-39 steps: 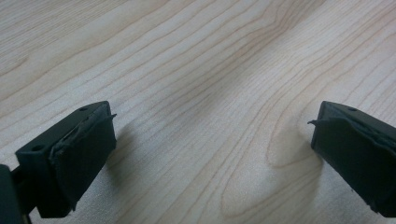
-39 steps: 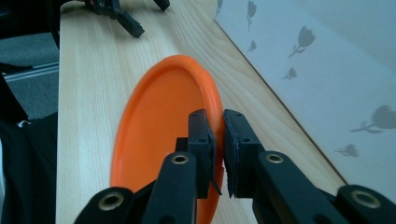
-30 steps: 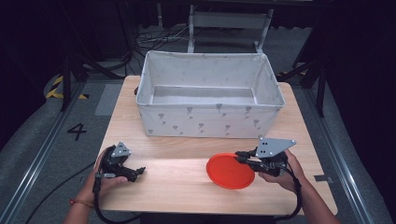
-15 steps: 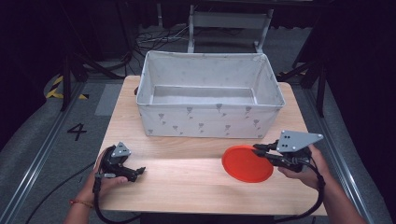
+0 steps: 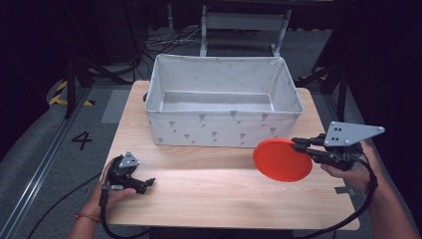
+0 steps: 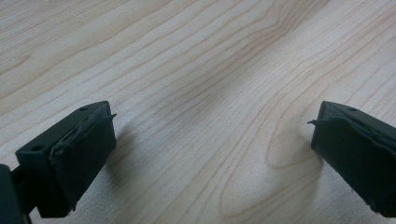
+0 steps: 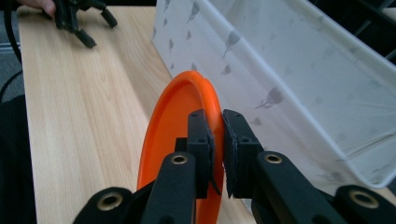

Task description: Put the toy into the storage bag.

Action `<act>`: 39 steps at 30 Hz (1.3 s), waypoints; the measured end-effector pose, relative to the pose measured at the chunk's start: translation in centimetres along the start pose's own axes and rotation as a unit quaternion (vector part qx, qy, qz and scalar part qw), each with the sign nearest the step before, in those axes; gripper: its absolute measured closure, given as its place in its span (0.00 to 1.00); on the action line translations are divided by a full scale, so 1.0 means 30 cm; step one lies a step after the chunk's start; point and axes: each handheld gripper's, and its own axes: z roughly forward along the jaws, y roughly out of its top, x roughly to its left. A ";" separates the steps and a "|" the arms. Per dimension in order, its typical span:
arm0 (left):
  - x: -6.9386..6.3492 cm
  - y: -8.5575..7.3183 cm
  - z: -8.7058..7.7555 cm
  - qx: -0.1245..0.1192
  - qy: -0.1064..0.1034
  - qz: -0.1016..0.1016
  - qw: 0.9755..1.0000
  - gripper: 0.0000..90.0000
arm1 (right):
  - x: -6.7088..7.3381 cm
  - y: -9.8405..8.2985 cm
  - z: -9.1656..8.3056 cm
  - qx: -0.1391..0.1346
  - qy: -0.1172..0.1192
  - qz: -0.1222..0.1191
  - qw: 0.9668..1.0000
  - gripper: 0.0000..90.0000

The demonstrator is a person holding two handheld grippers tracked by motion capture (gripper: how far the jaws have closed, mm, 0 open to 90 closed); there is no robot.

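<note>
Right hand-held gripper (image 5: 298,145) pinching orange plate (image 5: 281,160), wooden table (image 5: 224,191)

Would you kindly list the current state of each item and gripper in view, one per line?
orange plate: pinched at its rim, lifted off the table, near the bin's front right corner.
right gripper: shut on the orange plate's rim.
left gripper: open, nothing between its jaws, low over the wooden table.
fabric bin: upright on the table, open-topped, nothing seen inside.
</note>
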 end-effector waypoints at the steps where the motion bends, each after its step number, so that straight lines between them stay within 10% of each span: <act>1: 0.000 0.000 0.000 0.000 0.000 0.000 1.000 0.00 | 0.000 0.000 0.000 0.000 0.000 0.000 1.000 0.92; 27: 0.000 0.000 0.000 0.000 0.000 0.000 1.000 0.00 | -0.263 0.269 -0.148 -0.018 -0.082 0.013 0.996 0.92; 39: 0.000 0.000 0.000 0.000 -0.001 0.000 1.000 0.00 | -0.362 0.355 -0.053 -0.015 -0.089 0.015 0.996 0.92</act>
